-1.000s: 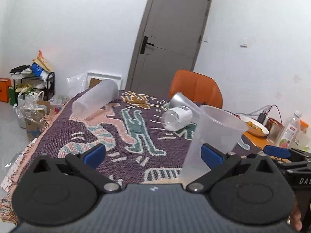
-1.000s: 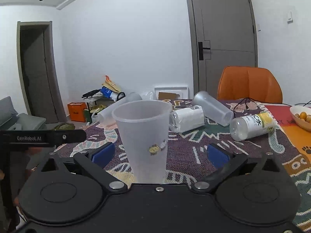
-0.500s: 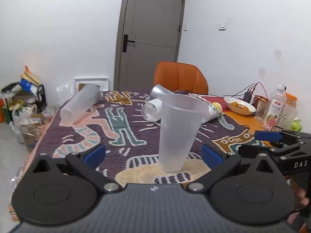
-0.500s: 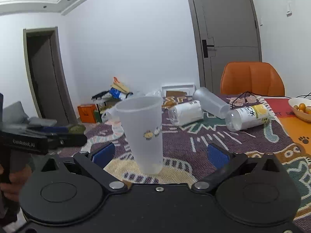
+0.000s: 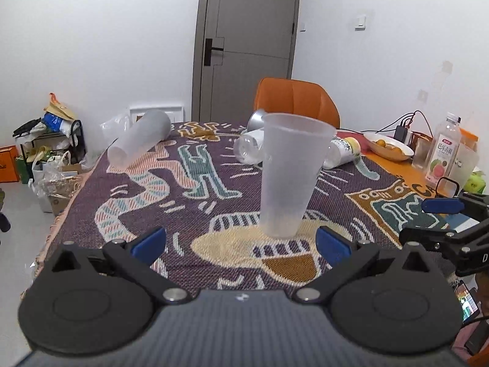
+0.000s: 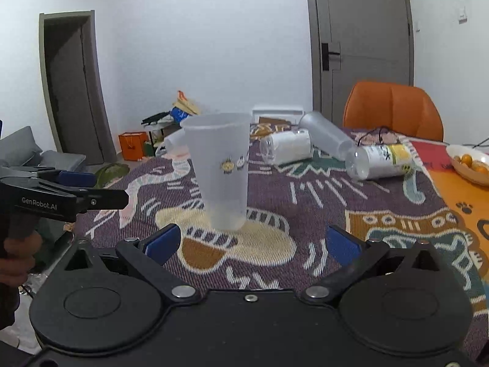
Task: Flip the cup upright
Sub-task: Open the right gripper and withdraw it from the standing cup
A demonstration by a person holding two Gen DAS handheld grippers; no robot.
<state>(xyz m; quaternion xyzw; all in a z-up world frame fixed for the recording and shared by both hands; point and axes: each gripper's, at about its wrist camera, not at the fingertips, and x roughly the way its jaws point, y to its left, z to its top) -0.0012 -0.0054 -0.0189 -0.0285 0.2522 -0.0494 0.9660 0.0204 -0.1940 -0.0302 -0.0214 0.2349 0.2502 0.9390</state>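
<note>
Both claws have backed off since a second ago, leaving the cup [image 5: 288, 177] upright on the patterned cloth [image 5: 189, 202] of the counter, near its front edge. The left claw [image 5: 240, 241] and right claw [image 6: 252, 243] hang with fingers apart, touching nothing. Withdraw straight back so no finger clips it. Other cups and bottles lie toppled behind.

The frosted plastic cup [image 5: 288, 172] stands upright, mouth up, on the patterned desk cloth [image 5: 183, 202], free of any grip. It tapers toward its base and carries small cartoon stickers [image 6: 233, 162] on its side. It sits just ahead of the left claw [image 5: 241, 240], right of centre between its tips, and ahead of the right claw [image 6: 252, 243], left of centre.
</note>
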